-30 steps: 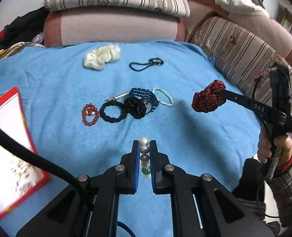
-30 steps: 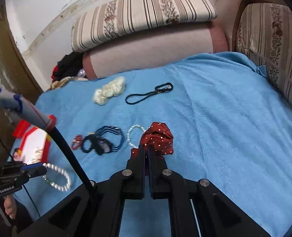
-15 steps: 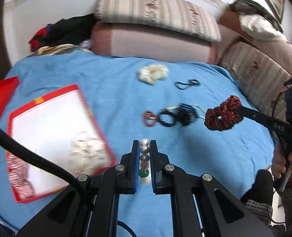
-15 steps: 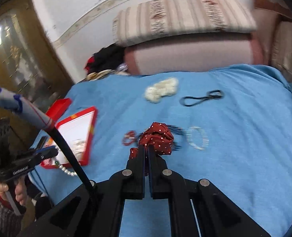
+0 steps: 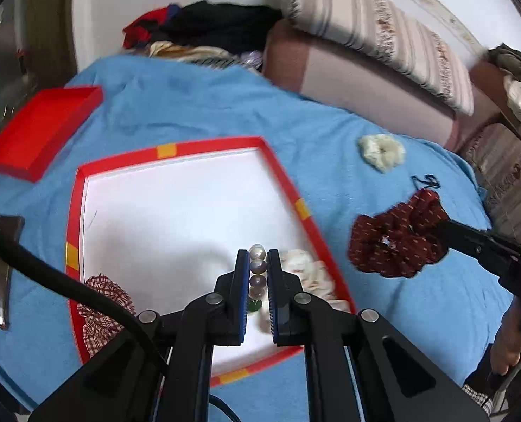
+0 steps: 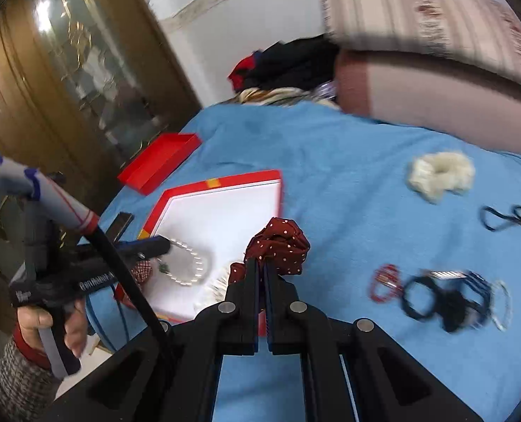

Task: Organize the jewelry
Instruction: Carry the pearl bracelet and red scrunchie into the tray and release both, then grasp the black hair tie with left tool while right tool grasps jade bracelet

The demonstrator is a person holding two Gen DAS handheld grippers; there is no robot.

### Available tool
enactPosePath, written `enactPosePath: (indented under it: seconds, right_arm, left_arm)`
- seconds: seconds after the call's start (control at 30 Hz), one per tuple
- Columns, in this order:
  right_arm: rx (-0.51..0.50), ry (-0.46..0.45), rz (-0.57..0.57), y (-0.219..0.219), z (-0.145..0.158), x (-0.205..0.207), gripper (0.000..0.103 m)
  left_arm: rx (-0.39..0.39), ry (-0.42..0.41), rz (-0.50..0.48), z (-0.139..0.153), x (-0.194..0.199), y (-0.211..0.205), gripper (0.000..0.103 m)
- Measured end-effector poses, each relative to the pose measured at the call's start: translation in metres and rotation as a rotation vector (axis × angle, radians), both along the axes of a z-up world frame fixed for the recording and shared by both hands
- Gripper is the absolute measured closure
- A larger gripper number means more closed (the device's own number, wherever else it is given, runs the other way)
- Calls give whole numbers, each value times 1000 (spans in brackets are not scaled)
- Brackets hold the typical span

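Observation:
My left gripper point(image 5: 258, 258) is shut on a pearl bracelet point(image 5: 256, 270) with a green bead and holds it over the white inside of the red-rimmed tray point(image 5: 204, 149). From the right wrist view the bracelet point(image 6: 190, 263) hangs as a loop over the tray point(image 6: 246, 177). My right gripper point(image 6: 262, 263) is shut on a dark red dotted scrunchie point(image 6: 279, 244), held above the blue cloth just right of the tray; the scrunchie also shows in the left wrist view point(image 5: 397, 242). A checked scrunchie point(image 5: 102, 302) and a cream patterned one point(image 5: 306, 270) lie in the tray.
A red lid point(image 5: 42, 130) lies at the far left, a dark flat phone-like object point(image 5: 0, 267) beside the tray. On the blue cloth lie a cream scrunchie point(image 6: 439, 174), a black cord point(image 6: 504, 216), a red bead bracelet point(image 6: 385, 281), black hair ties point(image 6: 422, 297) and blue and pearl bracelets point(image 6: 485, 295).
Both grippers have swung left. My left gripper with the pearl bracelet is now over the tray. My right gripper with the red scrunchie has come up beside the tray's right edge.

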State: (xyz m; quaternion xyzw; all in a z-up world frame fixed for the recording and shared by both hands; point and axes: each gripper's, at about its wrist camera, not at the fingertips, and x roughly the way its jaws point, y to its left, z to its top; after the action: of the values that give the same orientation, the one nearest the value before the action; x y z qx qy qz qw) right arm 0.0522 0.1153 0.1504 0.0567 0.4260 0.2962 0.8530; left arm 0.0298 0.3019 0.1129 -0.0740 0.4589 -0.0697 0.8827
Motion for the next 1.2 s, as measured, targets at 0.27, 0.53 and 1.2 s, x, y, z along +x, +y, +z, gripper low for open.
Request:
enactPosePath:
  seconds: [0.27, 0.53, 1.2]
  right_arm:
    - [23, 48, 59, 58, -28, 34, 100]
    - [-17, 89, 33, 77, -57, 61, 100]
    - [-81, -3, -26, 46, -38, 46, 57]
  left_arm:
    - [21, 43, 60, -32, -13, 28, 94]
    - [-7, 61, 113, -46, -19, 51, 94]
    - [33, -23, 175, -6, -43, 39, 58]
